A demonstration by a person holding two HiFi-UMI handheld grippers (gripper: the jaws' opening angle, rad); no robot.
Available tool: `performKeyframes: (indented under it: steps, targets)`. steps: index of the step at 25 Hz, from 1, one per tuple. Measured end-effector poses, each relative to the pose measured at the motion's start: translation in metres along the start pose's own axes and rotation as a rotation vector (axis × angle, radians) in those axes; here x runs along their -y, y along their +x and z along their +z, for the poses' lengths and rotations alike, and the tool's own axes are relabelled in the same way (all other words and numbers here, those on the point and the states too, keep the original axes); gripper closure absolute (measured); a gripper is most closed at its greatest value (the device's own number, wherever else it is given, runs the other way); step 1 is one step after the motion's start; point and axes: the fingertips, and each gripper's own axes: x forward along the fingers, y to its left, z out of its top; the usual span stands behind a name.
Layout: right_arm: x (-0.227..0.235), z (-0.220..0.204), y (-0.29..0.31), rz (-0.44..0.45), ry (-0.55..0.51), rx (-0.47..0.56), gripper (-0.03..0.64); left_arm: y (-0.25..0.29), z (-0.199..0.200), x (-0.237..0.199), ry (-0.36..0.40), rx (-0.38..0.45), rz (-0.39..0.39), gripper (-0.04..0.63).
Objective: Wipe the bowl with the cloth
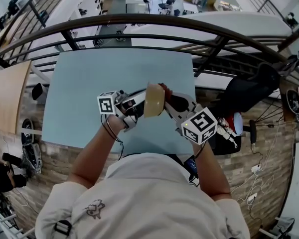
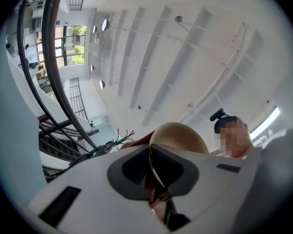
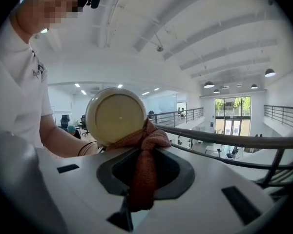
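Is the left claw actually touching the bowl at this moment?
Touching. The left gripper view shows the thin rim of the bowl running down between the jaws of the left claw, which are closed on it.

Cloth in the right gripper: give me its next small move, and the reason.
Probably sweep the cloth across the round face of the bowl. The right gripper is shut on the cloth, whose bunched end touches only the bowl's lower edge. The left gripper is shut on the rim and holds the bowl above the table.
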Motion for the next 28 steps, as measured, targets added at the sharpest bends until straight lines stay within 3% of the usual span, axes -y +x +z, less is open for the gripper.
performKeyframes:
  steps: [3,7,15,21,28]
  targets:
    - [-0.009,-0.011,0.004,0.014,0.029,-0.013,0.546,-0.010,0.012,-0.009,0.024,0.040,0.061,0.571]
    - [-0.025,-0.022,0.007,0.063,0.050,-0.037,0.546,-0.021,0.022,-0.031,-0.018,0.121,0.170,0.571]
    - [-0.040,-0.010,0.000,0.088,0.017,-0.018,0.545,-0.046,0.011,-0.067,-0.055,0.114,0.328,0.569]
    - [-0.026,0.020,-0.015,0.037,-0.026,0.046,0.546,-0.054,-0.014,-0.072,-0.043,0.025,0.382,0.569]
    - [0.006,0.035,-0.022,-0.020,-0.040,0.076,0.546,-0.038,-0.041,-0.061,0.048,-0.148,0.344,0.569]
